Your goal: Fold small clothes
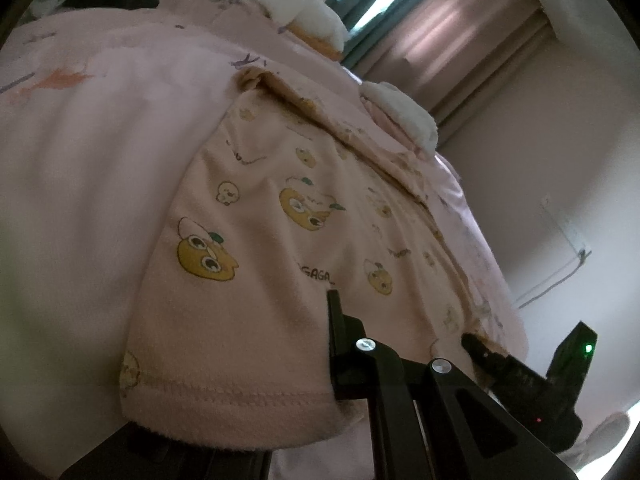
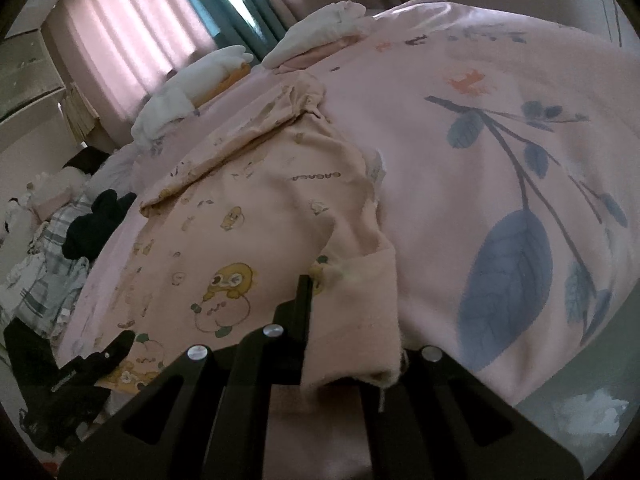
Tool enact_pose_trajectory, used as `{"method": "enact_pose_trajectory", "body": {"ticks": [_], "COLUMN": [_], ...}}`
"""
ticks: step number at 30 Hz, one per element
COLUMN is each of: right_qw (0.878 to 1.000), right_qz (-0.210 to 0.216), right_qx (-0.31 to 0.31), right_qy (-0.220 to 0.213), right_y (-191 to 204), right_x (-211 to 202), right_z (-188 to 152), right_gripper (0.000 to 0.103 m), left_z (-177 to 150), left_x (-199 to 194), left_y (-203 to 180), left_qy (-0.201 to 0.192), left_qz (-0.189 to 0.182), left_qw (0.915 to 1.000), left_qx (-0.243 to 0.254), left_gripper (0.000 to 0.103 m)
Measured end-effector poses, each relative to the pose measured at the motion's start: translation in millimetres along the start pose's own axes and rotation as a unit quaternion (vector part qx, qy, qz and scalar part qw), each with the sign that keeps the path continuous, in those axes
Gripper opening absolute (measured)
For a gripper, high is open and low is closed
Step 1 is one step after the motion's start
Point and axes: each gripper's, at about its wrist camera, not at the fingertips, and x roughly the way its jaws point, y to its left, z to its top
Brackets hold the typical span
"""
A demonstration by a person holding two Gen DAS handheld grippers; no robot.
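A small pale pink garment point(image 1: 280, 208) printed with yellow cartoon faces lies spread on a bed; in the right wrist view the garment point(image 2: 240, 208) stretches away toward the curtains. My left gripper point(image 1: 332, 308) is shut on its near hem, and the cloth drapes over the left finger. My right gripper point(image 2: 308, 288) is shut on another part of the near edge, where a folded cuff hangs over its right finger. Each view catches the other tool: the right gripper point(image 1: 480, 350) at lower right, the left gripper point(image 2: 118, 342) at lower left.
The pink bedsheet point(image 2: 480, 160) with blue leaf prints covers the bed point(image 1: 100, 140). White folded pieces point(image 1: 304, 12) point(image 2: 208, 68) lie at the far edge by the curtains point(image 2: 132, 32). A dark garment point(image 2: 96, 224) and checked cloth lie at the left side.
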Motion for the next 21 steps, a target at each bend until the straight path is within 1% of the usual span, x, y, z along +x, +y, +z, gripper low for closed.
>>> {"method": "enact_pose_trajectory", "body": {"ticks": [3, 5, 7, 8, 9, 11, 12, 15, 17, 21], "right_qw": [1.000, 1.000, 0.999, 1.000, 1.000, 1.000, 1.000, 1.000, 0.999, 0.998], "right_qz": [-0.002, 0.001, -0.006, -0.013, -0.018, -0.020, -0.019, -0.004, 0.000, 0.006], "right_qx": [0.003, 0.019, 0.024, 0.018, 0.008, -0.011, -0.014, -0.014, -0.022, -0.032], "right_qy": [-0.003, 0.014, 0.023, 0.017, 0.008, -0.001, -0.008, -0.022, -0.032, -0.044], "right_y": [0.9, -0.8, 1.1, 3.9, 7.5, 14.5, 17.7, 25.8, 32.3, 40.2], "right_x": [-0.8, -2.5, -10.0, -14.2, -18.9, -26.1, -30.1, -36.3, -36.9, -31.2], "right_z": [-0.2, 4.9, 16.0, 19.3, 24.8, 34.8, 39.9, 56.4, 69.1, 92.6], "right_gripper": [0.000, 0.000, 0.003, 0.003, 0.003, 0.003, 0.003, 0.003, 0.003, 0.003], "left_z": [2.2, 10.7, 20.2, 23.4, 29.0, 36.4, 40.5, 59.1, 72.1, 95.5], "left_x": [2.1, 6.0, 8.2, 7.1, 5.0, 5.1, 5.5, 3.6, 1.8, 4.7], "left_y": [3.3, 7.8, 5.6, 2.3, -8.2, -22.3, -27.6, -43.4, -53.2, -58.8], "left_qy": [0.016, 0.049, 0.070, 0.069, 0.063, 0.062, 0.061, 0.047, 0.035, 0.019], "left_qz": [-0.013, -0.018, -0.010, 0.001, 0.029, 0.050, 0.049, 0.029, 0.028, 0.013], "left_qw": [0.9989, 0.9943, 0.9919, 0.9928, 0.9949, 0.9958, 0.9960, 0.9975, 0.9983, 0.9993], "left_qx": [-0.043, -0.093, -0.106, -0.098, -0.073, -0.047, -0.043, -0.044, -0.036, -0.031], "left_gripper": [0.006, 0.006, 0.006, 0.006, 0.006, 0.005, 0.005, 0.005, 0.005, 0.005]}}
